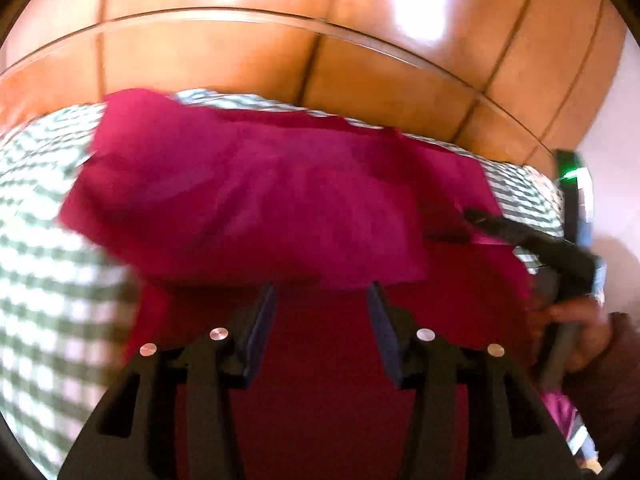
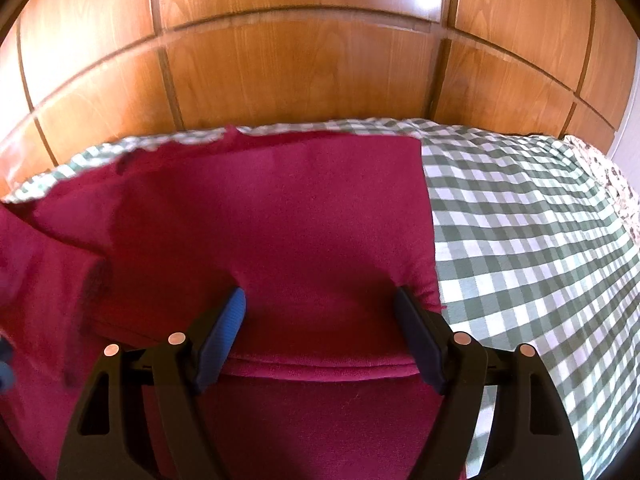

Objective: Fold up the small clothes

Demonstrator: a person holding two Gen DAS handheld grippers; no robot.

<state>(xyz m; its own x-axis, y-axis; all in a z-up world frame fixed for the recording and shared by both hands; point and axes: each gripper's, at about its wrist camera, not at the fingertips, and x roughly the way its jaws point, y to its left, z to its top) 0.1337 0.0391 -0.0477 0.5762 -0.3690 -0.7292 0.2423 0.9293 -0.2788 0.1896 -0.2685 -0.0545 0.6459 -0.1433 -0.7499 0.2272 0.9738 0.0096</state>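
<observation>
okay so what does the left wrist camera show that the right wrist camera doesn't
Only the left wrist view shows the other tool: the right tool reaching in from the right edge, with the person's hand behind it. That view is blurred.

Only the right wrist view shows the garment's straight right edge, the hem fold between the right tool's fingers, and a patterned fabric at the bed's far right.

Both show the magenta garment lying on the green checked cloth, the wooden panelled wall behind, and an open tool over the garment, including the left tool.

A green-and-white checked bedspread (image 2: 520, 240) lies before glossy wooden wardrobe panels (image 2: 300, 60) — bright light glares off them.
</observation>
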